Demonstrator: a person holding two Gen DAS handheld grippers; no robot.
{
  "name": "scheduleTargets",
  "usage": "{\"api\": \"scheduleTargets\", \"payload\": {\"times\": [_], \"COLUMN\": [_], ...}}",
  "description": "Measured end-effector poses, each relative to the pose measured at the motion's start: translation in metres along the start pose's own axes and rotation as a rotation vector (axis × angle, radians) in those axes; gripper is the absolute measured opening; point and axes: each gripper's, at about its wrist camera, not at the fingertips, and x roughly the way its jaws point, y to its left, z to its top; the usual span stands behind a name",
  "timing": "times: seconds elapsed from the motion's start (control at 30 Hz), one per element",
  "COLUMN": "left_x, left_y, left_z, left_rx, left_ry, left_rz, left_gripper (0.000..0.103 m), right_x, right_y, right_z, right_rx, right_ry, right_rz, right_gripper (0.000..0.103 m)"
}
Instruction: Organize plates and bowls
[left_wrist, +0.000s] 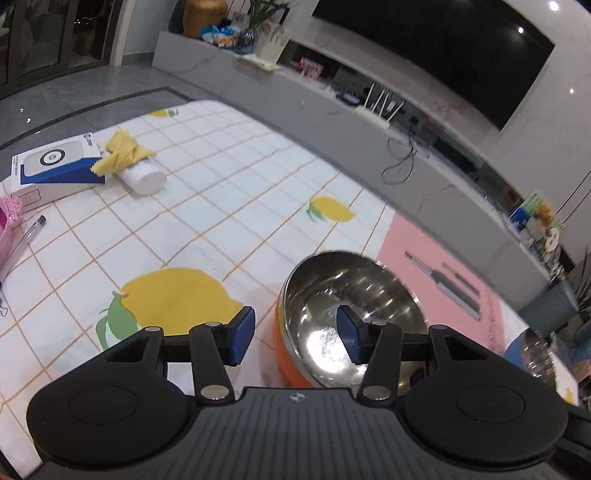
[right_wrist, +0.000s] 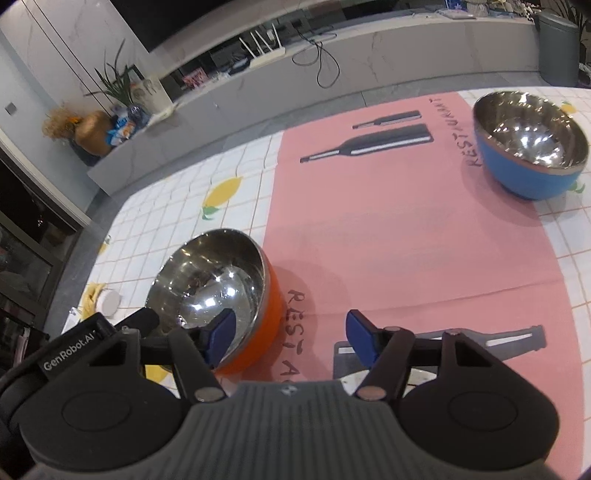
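Note:
An orange bowl (left_wrist: 291, 354) with a shiny steel inside stands at the left edge of the pink placemat (right_wrist: 406, 229). My left gripper (left_wrist: 295, 336) is open and straddles the bowl's left wall, one blue pad inside the bowl and one outside, clear of the rim. My right gripper (right_wrist: 290, 334) is open too and straddles the right wall of the same orange bowl (right_wrist: 266, 321), with its left pad inside and its right pad over the mat. A blue bowl (right_wrist: 532, 173) with a steel inside sits at the mat's far right corner.
On the lemon-print tablecloth (left_wrist: 207, 206), far left, lie a white and blue box (left_wrist: 51, 170), a yellow cloth (left_wrist: 122, 155) draped over a white tub (left_wrist: 146, 179), and a pen (left_wrist: 22, 240). A grey low cabinet (left_wrist: 332, 110) runs beyond the table's far edge.

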Motion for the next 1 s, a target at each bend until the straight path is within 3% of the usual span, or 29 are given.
{"api": "scheduleTargets", "payload": {"times": [0.03, 0.23, 0.3, 0.37, 0.53, 0.6, 0.8, 1.0], "left_x": [0.002, 0.015, 0.017, 0.018, 0.019, 0.018, 0.013, -0.009], "left_y": [-0.002, -0.005, -0.005, -0.004, -0.003, -0.006, -0.01, -0.01], "left_z": [-0.001, -0.002, -0.002, -0.002, -0.003, -0.004, -0.005, -0.01], "left_rx": [0.016, 0.047, 0.044, 0.051, 0.043, 0.061, 0.085, 0.057], "left_ry": [0.004, 0.045, 0.056, 0.056, 0.063, 0.059, 0.045, 0.049], "left_rz": [0.012, 0.042, 0.035, 0.056, 0.04, 0.045, 0.049, -0.035], "left_gripper": [0.056, 0.049, 0.044, 0.032, 0.018, 0.016, 0.014, 0.014], "right_x": [0.004, 0.021, 0.025, 0.029, 0.032, 0.031, 0.026, 0.002], "right_y": [0.002, 0.007, 0.009, 0.01, 0.016, 0.018, 0.02, 0.011], "right_z": [0.0, 0.003, 0.002, 0.002, 0.001, 0.0, -0.002, -0.005], "right_rx": [0.007, 0.031, 0.032, 0.045, 0.045, 0.039, 0.03, 0.025], "right_ry": [0.007, 0.041, 0.05, 0.058, 0.066, 0.068, 0.079, 0.05], "right_rz": [-0.017, -0.046, -0.053, -0.042, -0.023, -0.01, -0.034, -0.028], "right_gripper": [0.06, 0.052, 0.049, 0.042, 0.027, 0.018, 0.016, 0.015]}}
